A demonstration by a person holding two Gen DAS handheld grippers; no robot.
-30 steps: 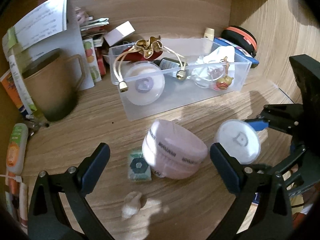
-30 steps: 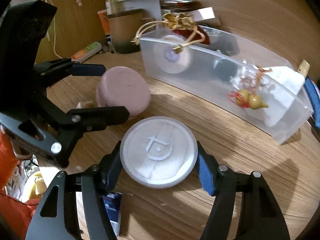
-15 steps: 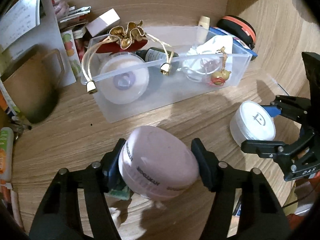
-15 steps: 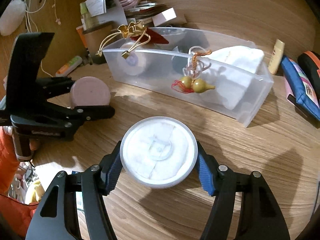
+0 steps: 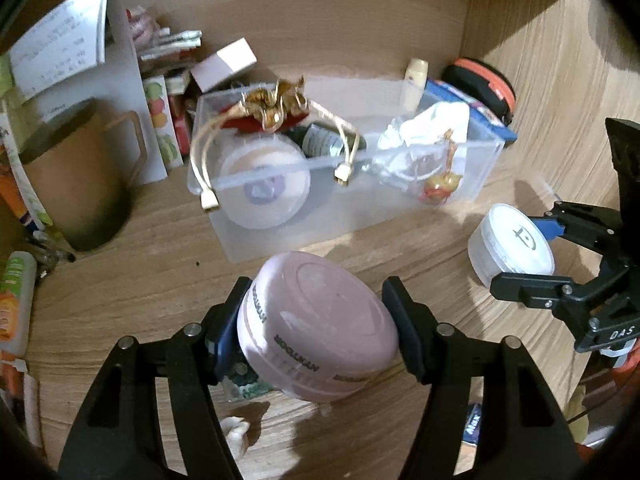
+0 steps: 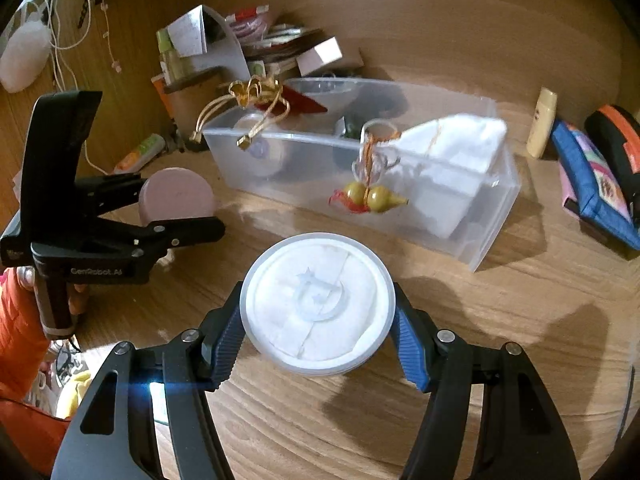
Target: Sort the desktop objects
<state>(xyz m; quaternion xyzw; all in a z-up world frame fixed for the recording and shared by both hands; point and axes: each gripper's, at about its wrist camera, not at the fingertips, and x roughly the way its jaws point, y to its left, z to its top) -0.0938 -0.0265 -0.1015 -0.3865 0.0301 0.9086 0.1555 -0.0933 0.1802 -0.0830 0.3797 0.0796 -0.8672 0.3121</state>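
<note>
Both tongs carry a round container above the wooden tabletop [image 6: 520, 320], in front of the clear storage bin [image 5: 400, 208]. The left tongs [image 5: 316, 320] clamp the pink jar [image 5: 320, 328], tilted and raised off the wood; the right tongs [image 6: 318, 320] clench the white lidded tub [image 6: 318, 300]. Best practice now looks like firm grips, and a lift over the bin's near wall into free space, clear of the gold cord [image 5: 200, 168]. Both tongs angle downward, toward the bin.
</note>
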